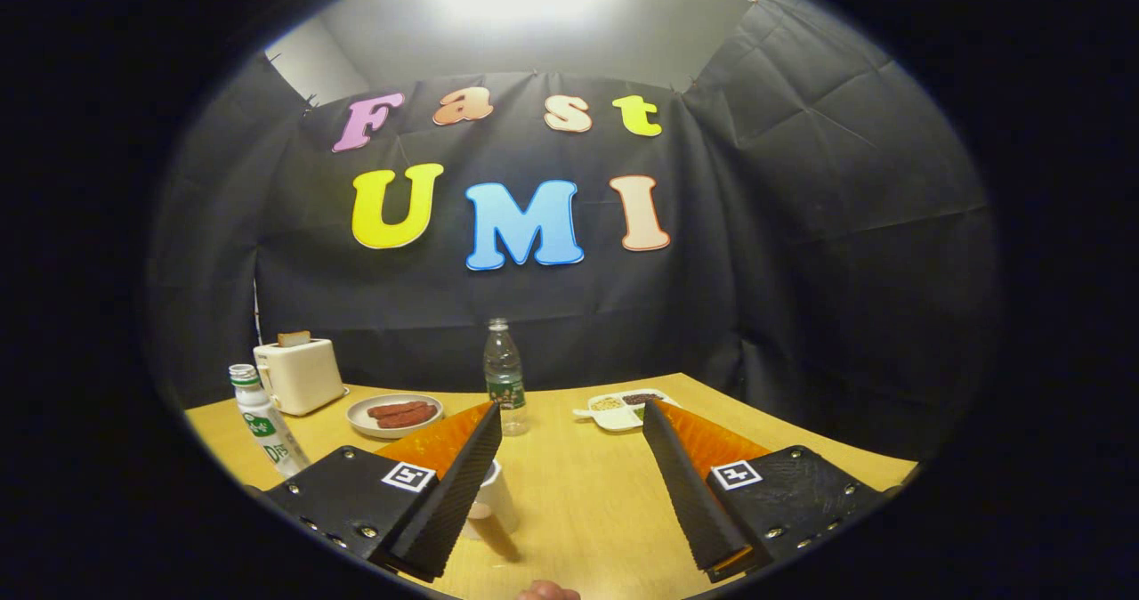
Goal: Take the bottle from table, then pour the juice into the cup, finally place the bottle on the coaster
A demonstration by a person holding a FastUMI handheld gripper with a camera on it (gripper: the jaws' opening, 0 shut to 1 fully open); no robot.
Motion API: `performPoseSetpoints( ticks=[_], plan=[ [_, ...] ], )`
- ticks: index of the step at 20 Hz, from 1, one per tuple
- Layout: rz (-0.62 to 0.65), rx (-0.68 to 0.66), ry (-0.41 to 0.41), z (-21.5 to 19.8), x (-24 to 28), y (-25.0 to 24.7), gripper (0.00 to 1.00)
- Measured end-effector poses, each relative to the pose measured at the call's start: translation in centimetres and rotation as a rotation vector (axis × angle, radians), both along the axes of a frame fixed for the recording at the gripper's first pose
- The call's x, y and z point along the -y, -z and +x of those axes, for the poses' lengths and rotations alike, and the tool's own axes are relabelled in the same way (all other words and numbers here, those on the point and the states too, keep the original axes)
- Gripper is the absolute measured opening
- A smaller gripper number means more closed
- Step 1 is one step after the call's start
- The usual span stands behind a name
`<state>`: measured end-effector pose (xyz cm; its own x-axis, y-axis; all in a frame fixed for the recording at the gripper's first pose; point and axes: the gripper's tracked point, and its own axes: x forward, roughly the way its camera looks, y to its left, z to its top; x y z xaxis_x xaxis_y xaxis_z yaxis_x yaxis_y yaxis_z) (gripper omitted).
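Observation:
A clear plastic bottle [504, 377] with a green label stands upright on the wooden table [578, 502], beyond my fingertips and nearer the left one. My gripper [571, 413] is open, its black ridged fingers spread wide with nothing between them. A white cup [495, 498] stands on the table close to me, partly hidden behind the left finger [458, 484]. Farther left, a second bottle [265, 424], white with green print and a clear cap, stands near the table's edge.
A cream toaster [299, 375] with a slice of toast sits at the back left. A plate of sausages [396, 415] lies next to it. A white divided dish [623, 409] of grains lies beyond the right finger. A bit of a hand [547, 592] shows below the fingers.

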<state>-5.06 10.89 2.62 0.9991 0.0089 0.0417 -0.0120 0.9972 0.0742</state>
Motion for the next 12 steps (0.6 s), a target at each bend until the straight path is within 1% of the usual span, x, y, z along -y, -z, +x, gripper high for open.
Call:
performPoseSetpoints(
  ticks=[2, 7, 12],
  plan=[
    [-0.024, 0.014, -0.032, -1.0, -2.6, -0.3, 0.97],
    [-0.020, 0.013, -0.176, -3.2, -10.5, 0.3, 0.97],
    [-0.038, 0.018, -0.270, -4.2, -16.6, 1.2, 0.97]
  ],
)
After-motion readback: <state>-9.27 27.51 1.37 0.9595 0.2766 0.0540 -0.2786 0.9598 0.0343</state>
